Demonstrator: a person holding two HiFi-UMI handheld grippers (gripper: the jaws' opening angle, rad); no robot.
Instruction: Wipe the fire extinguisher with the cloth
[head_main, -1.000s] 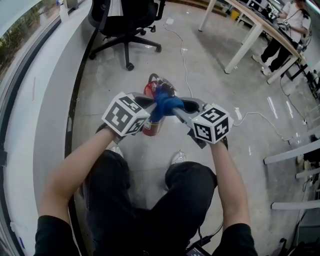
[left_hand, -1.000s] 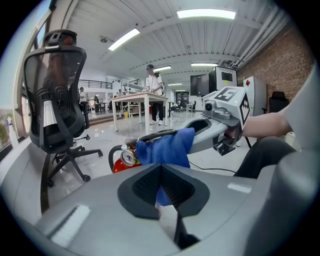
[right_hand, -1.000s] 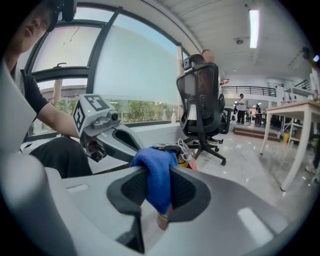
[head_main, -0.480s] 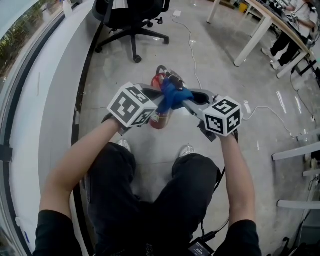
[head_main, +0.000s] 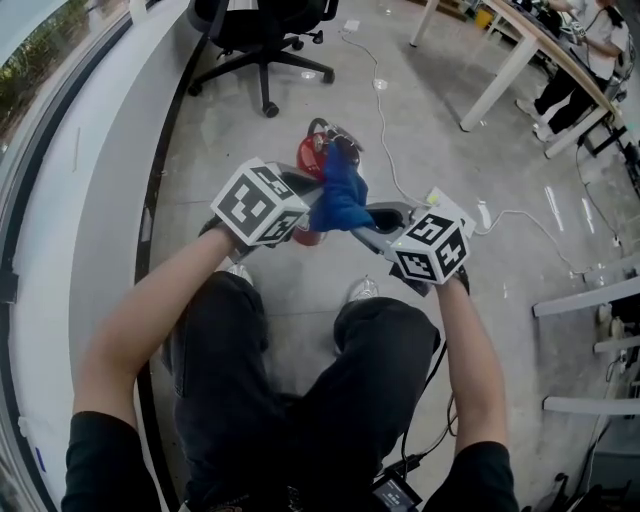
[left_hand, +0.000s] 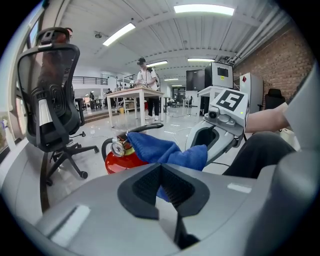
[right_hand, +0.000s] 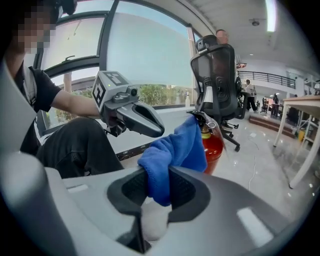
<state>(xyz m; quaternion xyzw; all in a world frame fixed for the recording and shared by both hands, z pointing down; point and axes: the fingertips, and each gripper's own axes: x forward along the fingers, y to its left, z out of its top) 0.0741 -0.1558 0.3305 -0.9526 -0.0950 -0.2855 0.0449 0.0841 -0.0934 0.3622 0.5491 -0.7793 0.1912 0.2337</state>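
- The fire extinguisher (head_main: 312, 158) sits on the floor ahead of the person's feet, with the blue cloth (head_main: 340, 195) draped at its top.
- The right gripper (head_main: 368, 215) clamps a thick fold of it. The left gripper (head_main: 308, 212), jaws tight together, seems to nip an edge.
- Wiping looks barely begun; next, the cloth should be pressed down along the red body.

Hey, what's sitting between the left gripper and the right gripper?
The blue cloth, bunched, clamped by left gripper and right gripper alike; the head view shows it.
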